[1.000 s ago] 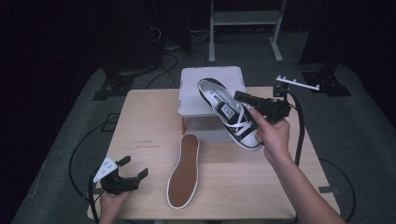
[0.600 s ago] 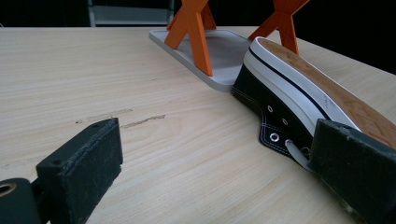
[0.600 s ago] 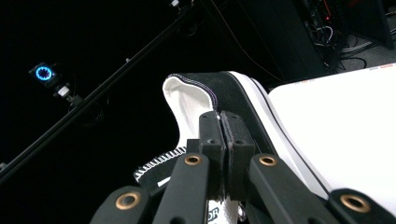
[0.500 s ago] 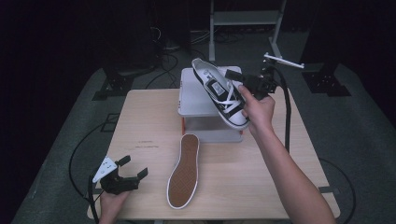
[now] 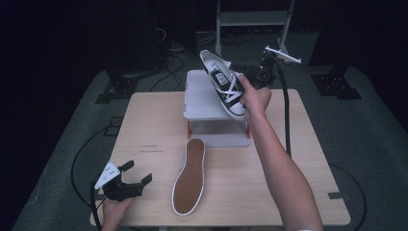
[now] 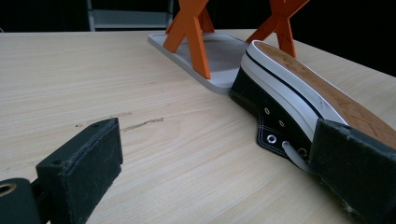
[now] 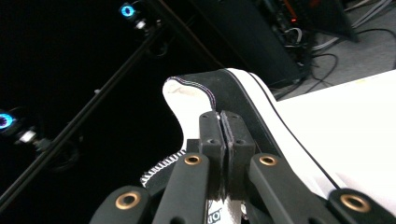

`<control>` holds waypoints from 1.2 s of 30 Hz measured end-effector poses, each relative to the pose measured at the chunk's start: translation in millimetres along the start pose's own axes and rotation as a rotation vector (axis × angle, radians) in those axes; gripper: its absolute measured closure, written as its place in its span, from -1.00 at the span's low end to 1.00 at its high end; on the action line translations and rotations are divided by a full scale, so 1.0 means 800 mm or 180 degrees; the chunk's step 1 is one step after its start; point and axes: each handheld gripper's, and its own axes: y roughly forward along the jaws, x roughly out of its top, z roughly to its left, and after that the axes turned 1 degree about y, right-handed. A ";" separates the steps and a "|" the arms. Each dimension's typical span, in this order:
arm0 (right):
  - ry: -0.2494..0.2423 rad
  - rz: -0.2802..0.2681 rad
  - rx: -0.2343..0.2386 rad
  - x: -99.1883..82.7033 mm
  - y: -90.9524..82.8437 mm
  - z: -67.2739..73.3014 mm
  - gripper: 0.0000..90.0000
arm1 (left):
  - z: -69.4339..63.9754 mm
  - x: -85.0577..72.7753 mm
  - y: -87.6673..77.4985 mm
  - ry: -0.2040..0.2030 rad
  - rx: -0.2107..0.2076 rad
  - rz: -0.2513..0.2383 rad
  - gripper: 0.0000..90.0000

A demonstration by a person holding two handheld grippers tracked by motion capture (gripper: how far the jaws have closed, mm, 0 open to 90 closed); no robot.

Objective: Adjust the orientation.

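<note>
Dark room surrounds a pale wooden table (image 5: 144, 125). 1 black sneaker (image 5: 223, 83) hangs above a grey stand (image 5: 204, 103), pinched by the right gripper (image 7: 224, 140). Left gripper (image 5: 126, 183), jaws apart, rests near another sneaker (image 5: 188, 175) lying sole-up.

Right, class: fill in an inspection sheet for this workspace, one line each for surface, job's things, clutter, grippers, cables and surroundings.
Surface: light wooden table, bare wood around the things.
Job's things: one black-and-white sneaker held above the grey rack; the second sneaker lies sole-up on the table in front of the rack, which has orange legs.
Clutter: nothing seen.
Grippers: right gripper shut on the sneaker's side wall; left gripper open at the table's near left corner, jaws apart, nothing between them.
Cables: a black cable trails from the right gripper across the table's right side; others loop on the floor.
Surroundings: dark room, grey floor mat, stands behind.
</note>
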 end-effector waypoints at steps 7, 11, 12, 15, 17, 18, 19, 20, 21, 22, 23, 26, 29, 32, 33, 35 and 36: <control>0.0143 -0.0051 -0.0139 0.003 0.005 -0.022 0.95 | 0.000 -0.001 -0.002 -0.0008 0.0008 -0.0001 -0.95; 0.0240 -0.0124 -0.0217 0.006 0.003 -0.038 0.95 | 0.000 -0.001 -0.002 -0.0014 0.0009 -0.0014 -0.95; 0.0240 -0.0129 -0.0250 0.007 0.002 -0.042 0.95 | 0.001 -0.001 -0.003 -0.0002 0.0010 -0.0004 -0.95; 0.0284 -0.0171 -0.0277 0.007 0.000 -0.050 0.95 | 0.000 -0.001 -0.002 0.0000 0.0008 0.0003 -0.95; 0.0299 -0.0177 -0.0302 0.007 -0.001 -0.052 0.95 | 0.000 -0.001 -0.001 0.0002 0.0009 0.0004 -0.95; 0.0309 -0.0192 -0.0357 0.007 -0.002 -0.058 0.95 | -0.001 -0.001 -0.001 -0.0008 0.0006 0.0000 -0.95; 0.0321 -0.0196 -0.0382 0.006 -0.002 -0.060 0.95 | -0.001 0.000 -0.001 -0.0003 0.0005 -0.0005 -0.95; 0.0311 -0.0216 -0.0398 0.006 -0.002 -0.063 0.95 | -0.001 0.000 -0.001 -0.0002 0.0005 -0.0004 -0.95; 0.0311 -0.0216 -0.0398 0.006 -0.002 -0.063 0.95 | -0.001 0.000 -0.001 -0.0002 0.0005 -0.0004 -0.95; 0.0335 -0.0221 -0.0457 0.006 -0.004 -0.069 0.95 | -0.001 0.000 -0.001 0.0005 0.0004 0.0002 -0.95; 0.0330 -0.0221 -0.0493 0.006 -0.005 -0.070 0.95 | 0.000 -0.001 -0.002 0.0008 0.0005 0.0007 -0.95; 0.0352 -0.0236 -0.0568 0.005 -0.008 -0.080 0.94 | 0.000 -0.001 -0.002 -0.0008 0.0009 0.0004 -0.95; 0.0353 -0.0232 -0.0566 0.004 -0.010 -0.088 0.94 | -0.001 -0.001 -0.001 -0.0007 0.0009 0.0007 -0.95; 0.0341 -0.0223 -0.0563 0.004 -0.011 -0.088 0.93 | -0.002 -0.001 -0.001 -0.0007 0.0005 0.0012 -0.95; 0.0308 -0.0199 -0.0571 0.004 -0.011 -0.088 0.90 | -0.002 0.000 -0.001 0.0002 0.0002 0.0007 -0.95; 0.0295 -0.0188 -0.0572 0.004 -0.012 -0.088 0.87 | -0.002 0.000 -0.001 0.0003 0.0003 0.0007 -0.95; 0.0237 -0.0166 -0.0578 0.005 -0.014 -0.086 0.81 | -0.003 -0.001 -0.001 0.0010 -0.0003 0.0011 -0.95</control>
